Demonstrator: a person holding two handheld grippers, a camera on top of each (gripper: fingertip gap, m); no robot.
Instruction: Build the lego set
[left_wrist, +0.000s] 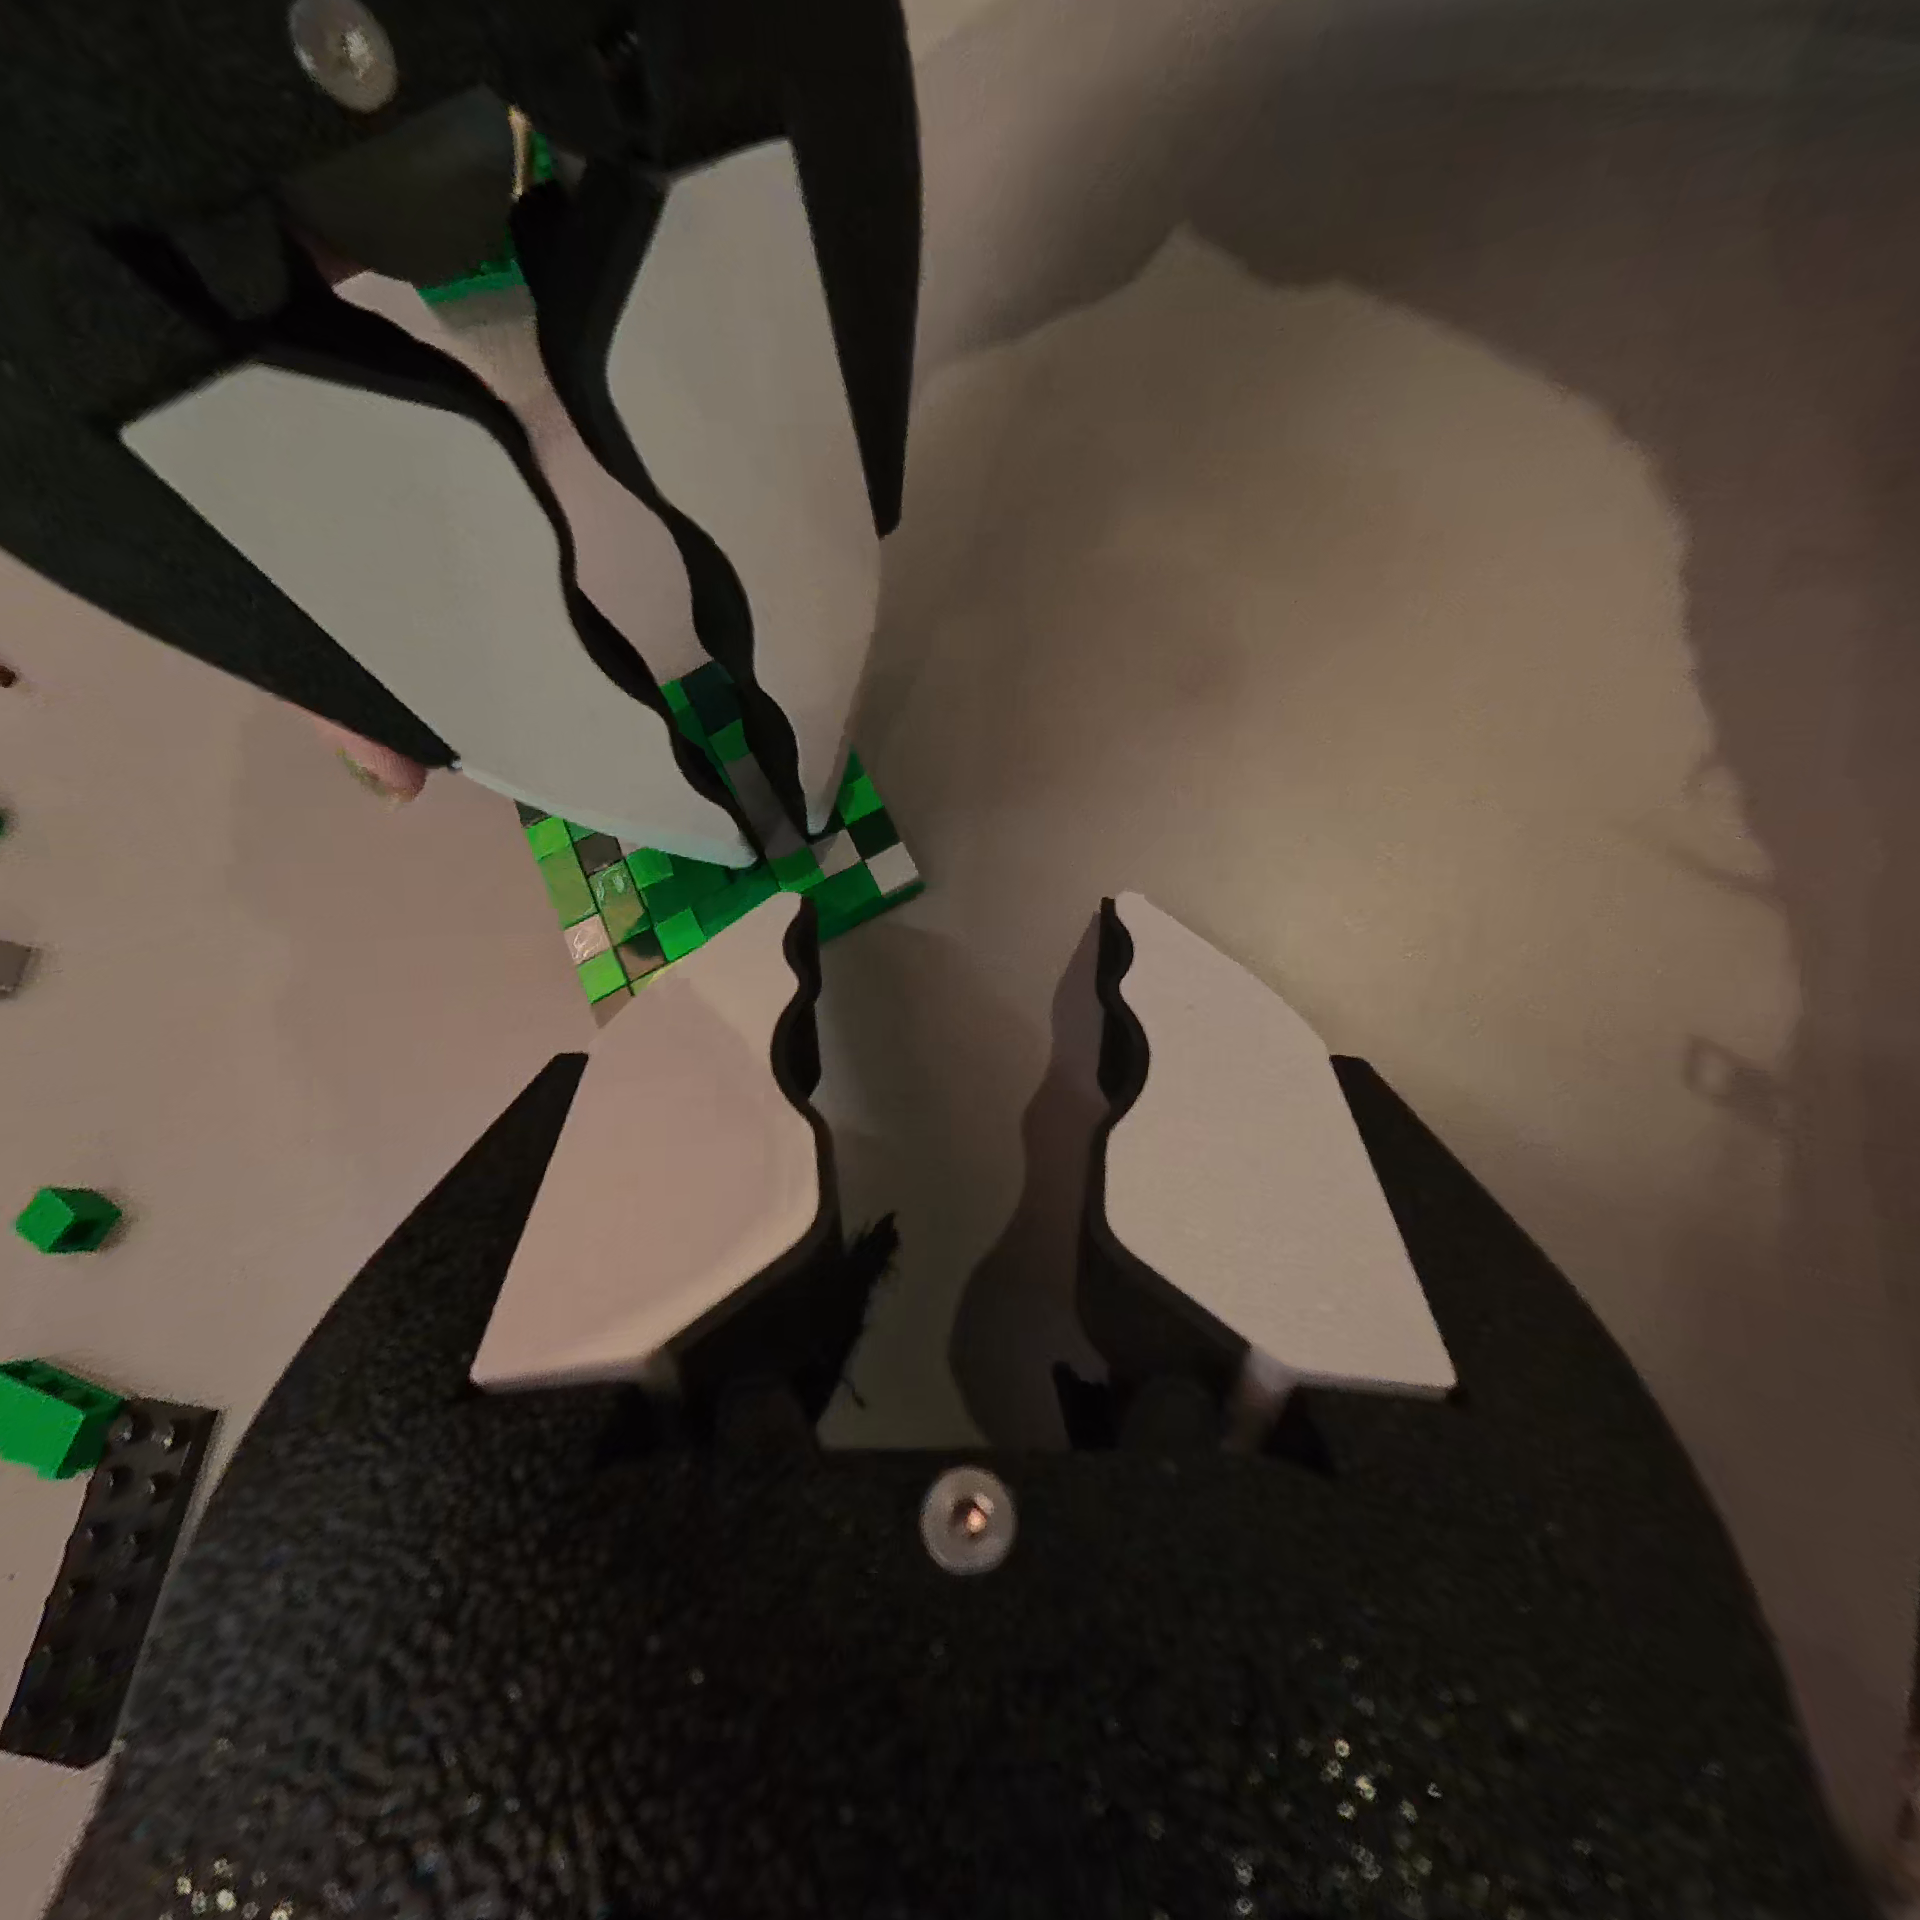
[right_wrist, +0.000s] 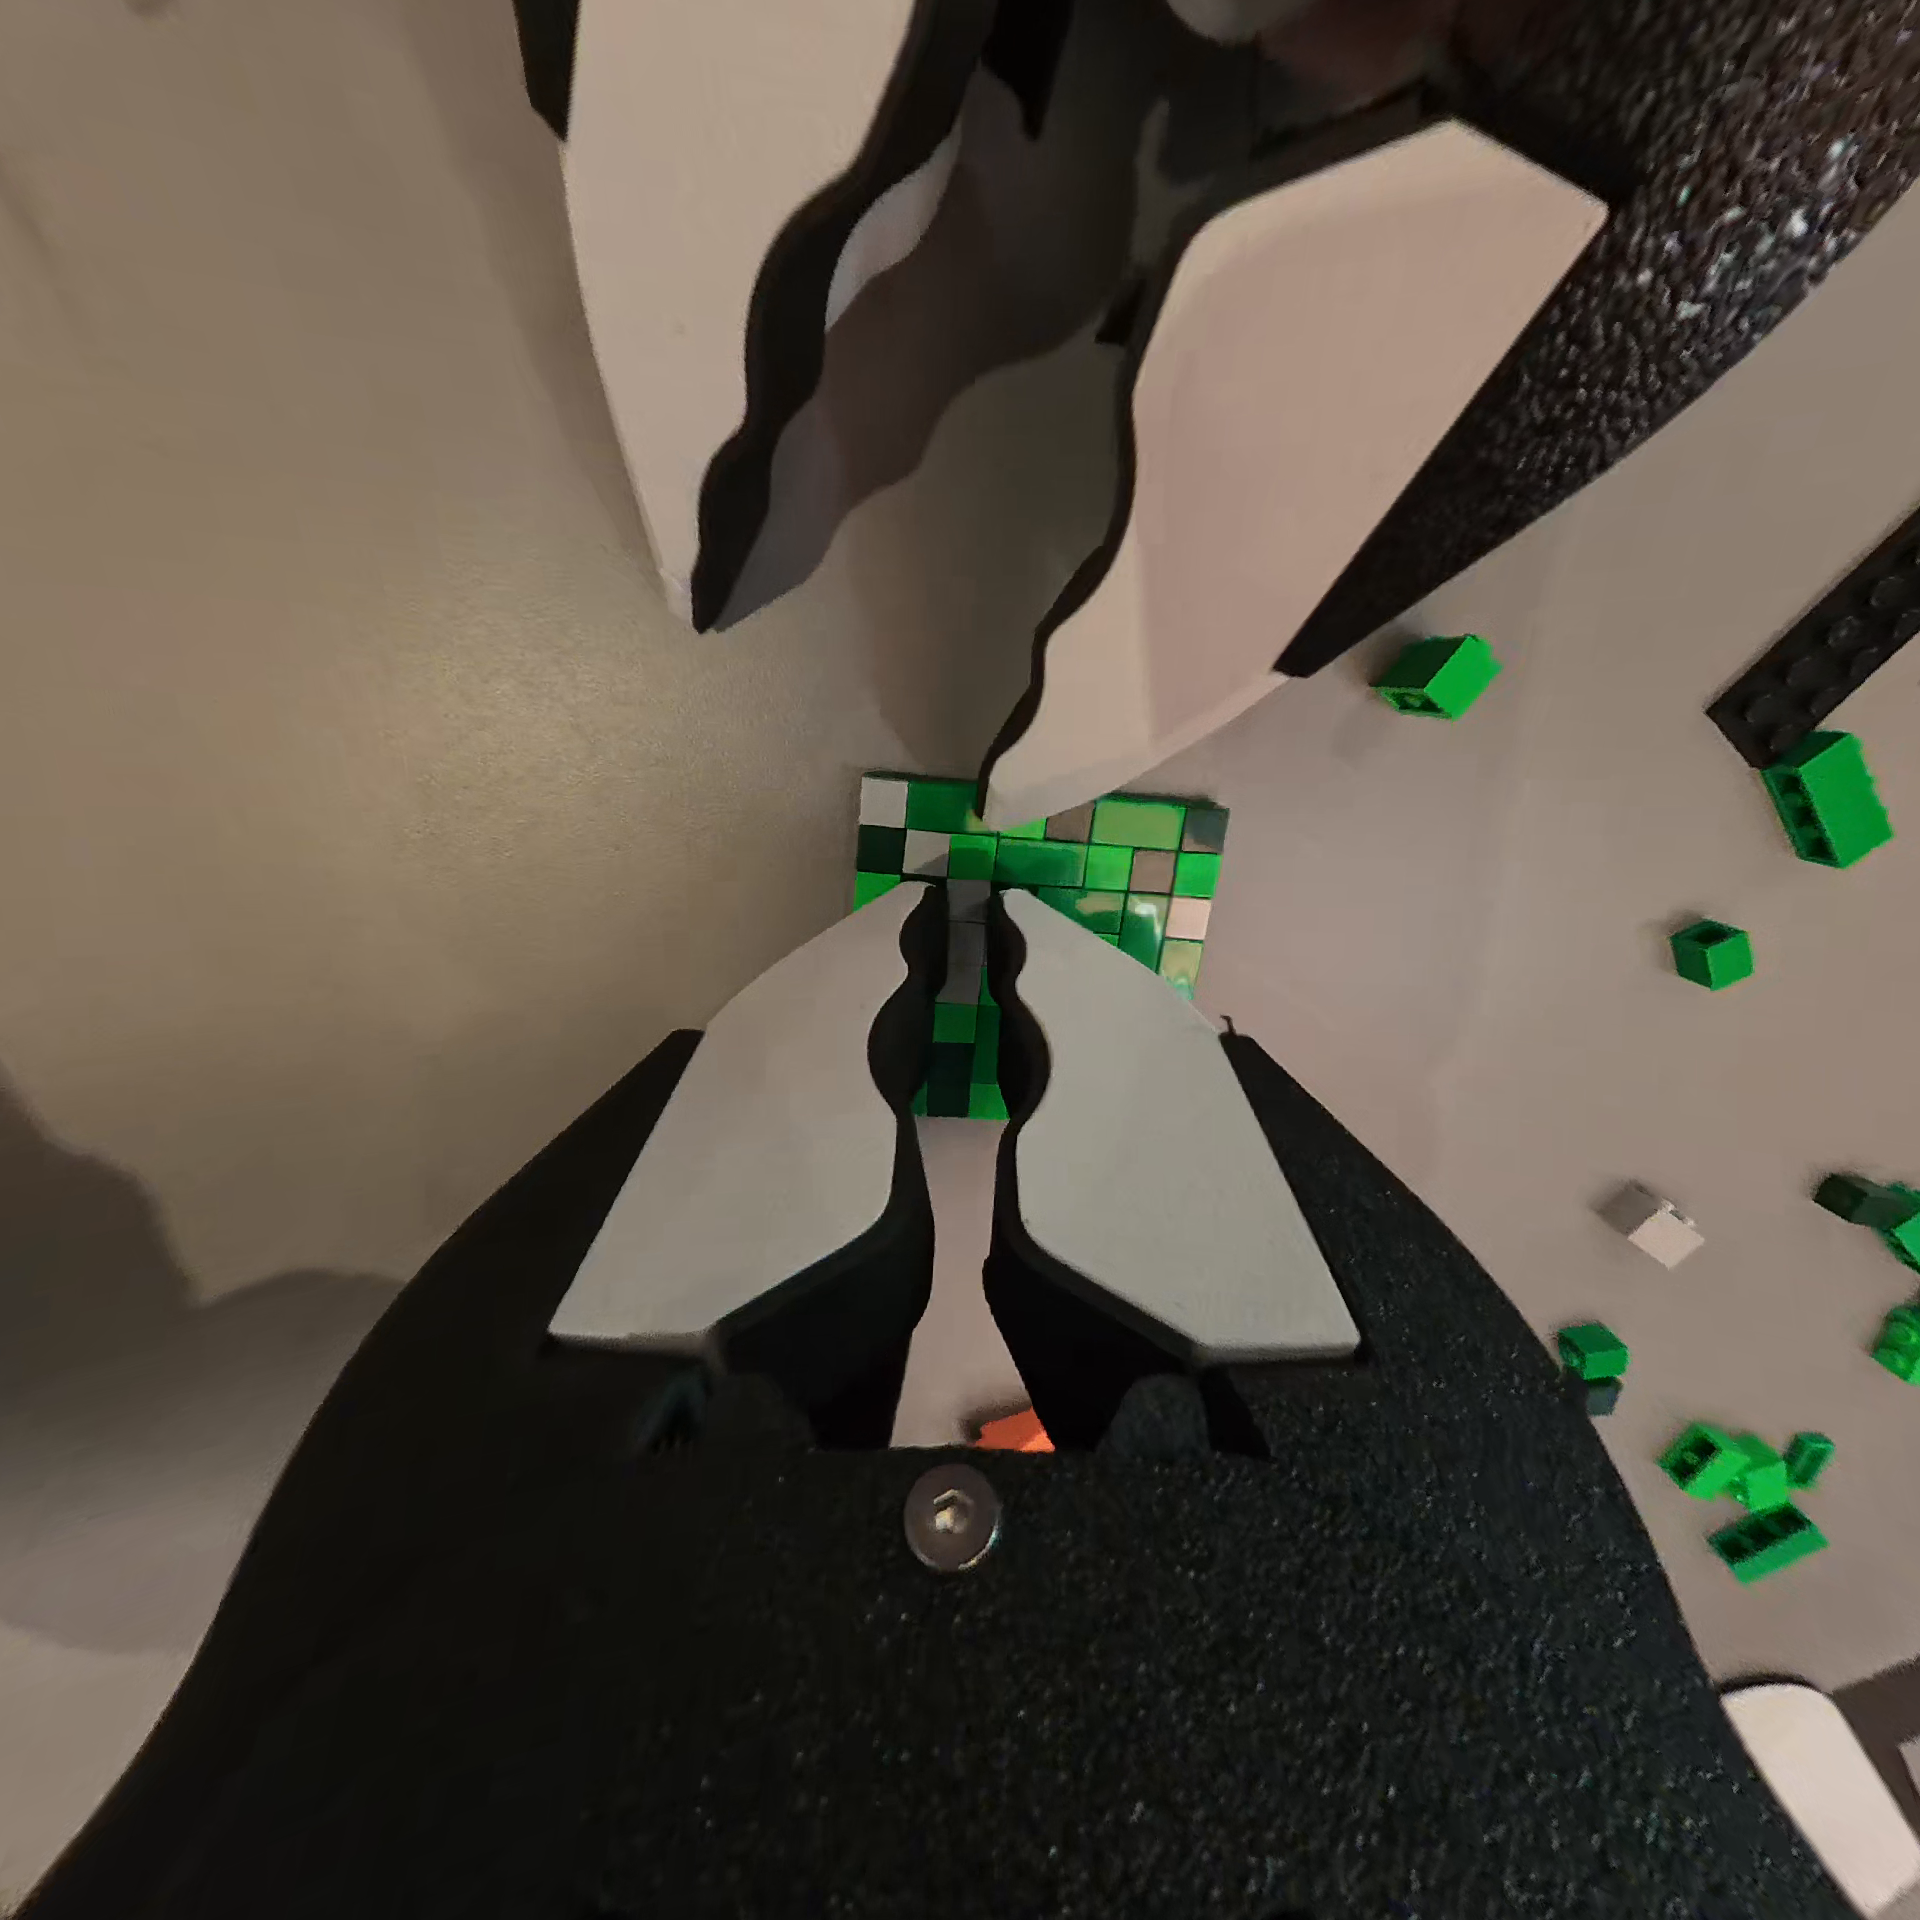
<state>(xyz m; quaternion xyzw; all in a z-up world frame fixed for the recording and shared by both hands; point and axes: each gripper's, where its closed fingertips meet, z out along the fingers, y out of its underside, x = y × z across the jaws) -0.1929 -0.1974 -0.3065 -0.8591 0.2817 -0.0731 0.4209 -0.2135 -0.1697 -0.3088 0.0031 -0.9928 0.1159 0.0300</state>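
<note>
two grippers meet over the green plate (right_wrist: 1132, 862) on the table (right_wrist: 416, 727): right gripper (right_wrist: 961, 902) pinches a grey tile (left_wrist: 774, 821) there, left gripper (left_wrist: 956, 914) spread, empty, beside its edge.

Two tongs, tips facing

Left tongs (left_wrist: 956, 914) gape wide at lower centre; right tongs (right_wrist: 961, 899), nearly closed, point down from upper left.

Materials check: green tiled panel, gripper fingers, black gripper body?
Green tiled panel: looks like glossy hard plastic; tiles carry sharp glare spots.
Right gripper fingers: matte pale faces, no glare, with dark wavy inner edges, possibly rubber.
Black gripper body: pebbled, grainy surface; probably textured or printed plastic.
</note>
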